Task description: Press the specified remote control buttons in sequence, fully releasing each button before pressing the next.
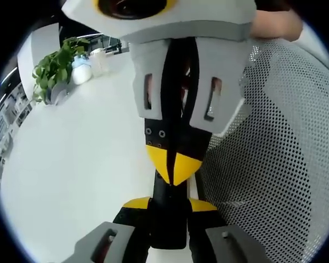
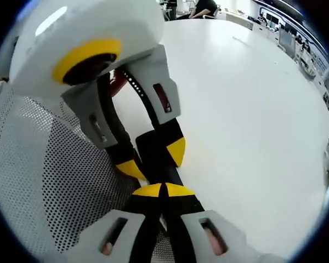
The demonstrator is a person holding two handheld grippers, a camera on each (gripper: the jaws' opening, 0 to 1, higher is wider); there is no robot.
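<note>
A black remote (image 1: 167, 222) is clamped upright between my left gripper's (image 1: 168, 205) yellow-tipped jaws at the bottom of the left gripper view. My right gripper (image 1: 172, 167) comes down from the top, its jaws together, and its yellow tip rests on the remote's upper end. In the right gripper view my right gripper (image 2: 164, 190) is shut, its tips meeting against the remote (image 2: 156, 148). The left gripper (image 2: 153, 159) reaches in from the upper left, shut on the remote's sides. The buttons are hidden by the jaws.
A white table (image 1: 71, 164) (image 2: 252, 109) spreads under both grippers. A white perforated mesh surface (image 1: 279, 164) (image 2: 44, 164) stands close beside them. A green plant (image 1: 55, 68) and white bottles (image 1: 82, 71) sit at the far edge. A person (image 2: 200, 6) sits far off.
</note>
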